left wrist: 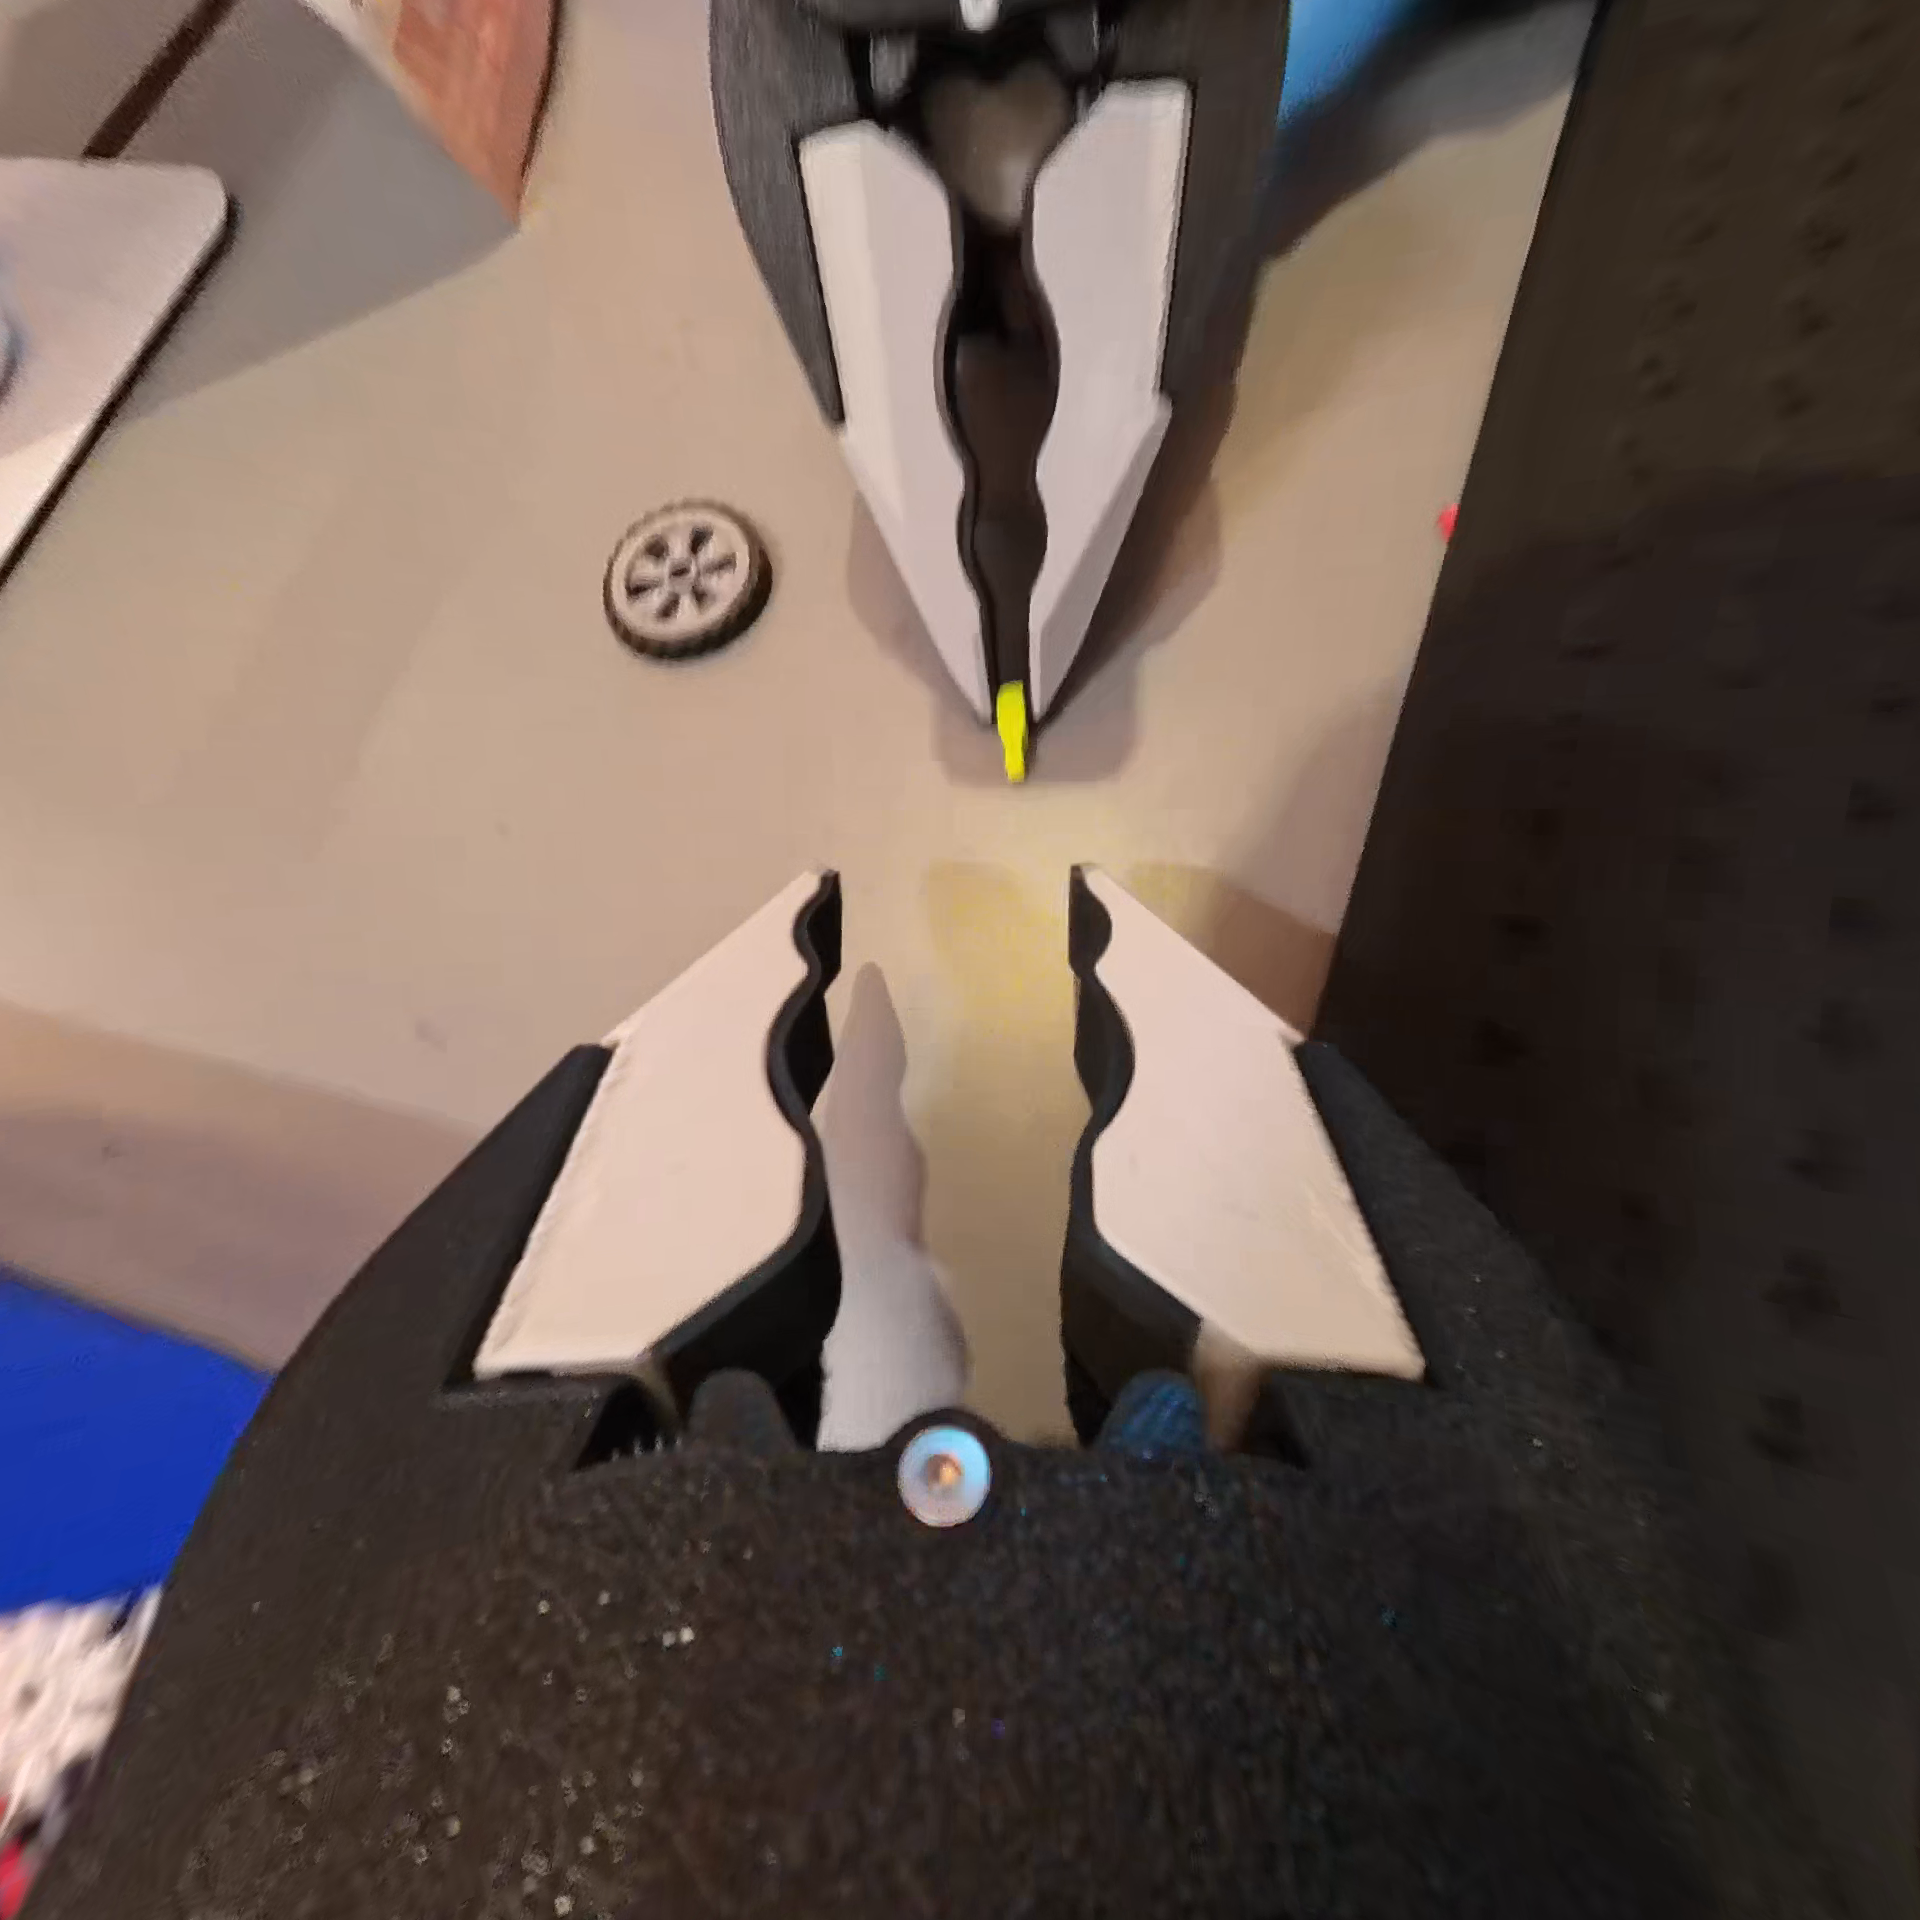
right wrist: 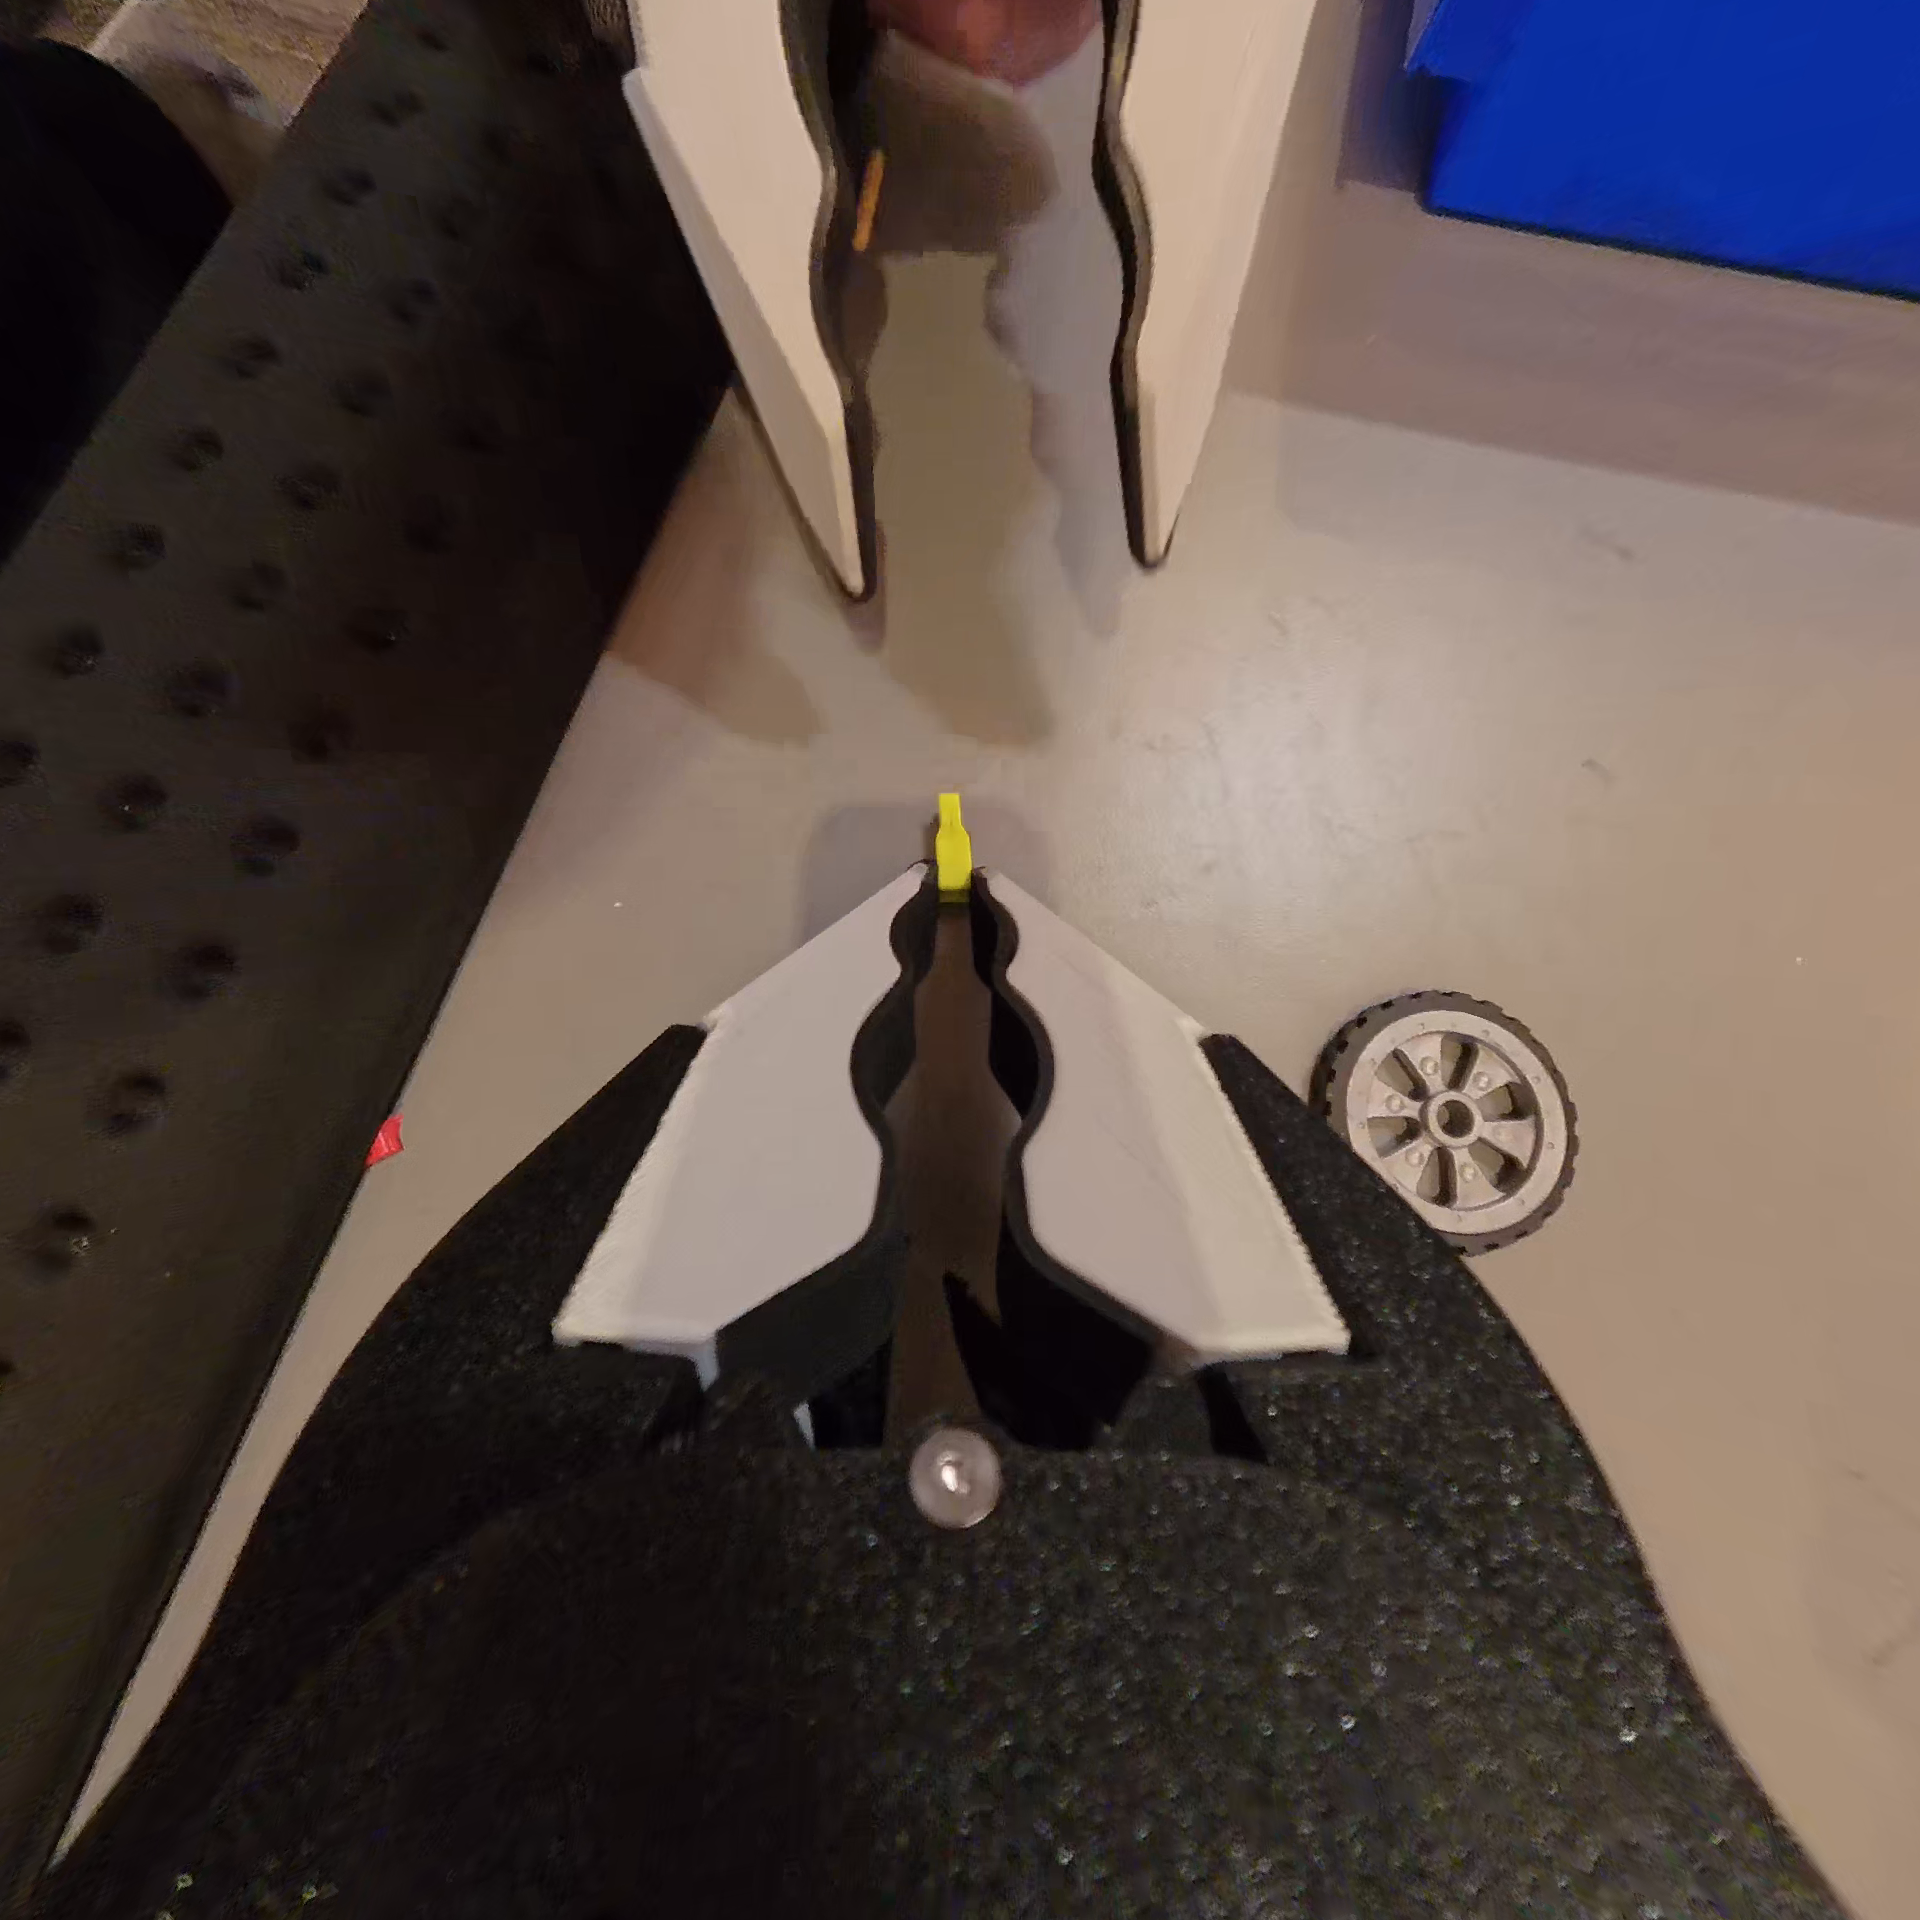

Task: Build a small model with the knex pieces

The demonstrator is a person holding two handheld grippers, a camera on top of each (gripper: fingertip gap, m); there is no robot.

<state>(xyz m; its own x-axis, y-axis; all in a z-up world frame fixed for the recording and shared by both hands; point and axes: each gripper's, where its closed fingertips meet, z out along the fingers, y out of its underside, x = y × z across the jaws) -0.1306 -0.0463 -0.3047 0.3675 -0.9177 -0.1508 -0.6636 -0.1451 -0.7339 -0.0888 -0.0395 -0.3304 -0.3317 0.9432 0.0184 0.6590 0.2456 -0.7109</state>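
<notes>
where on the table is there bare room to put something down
Bare tabletop lies between the toy wheel and the blue box. It is crowded at the centre: the open left gripper faces the right gripper, shut on a yellow piece, beside the black perforated board.

Pale beige counter (right wrist: 1351, 727), evenly lit. Black perforated panel (right wrist: 260, 623) borders it. Blue box (right wrist: 1683, 135) lies across the counter from the panel.
</notes>
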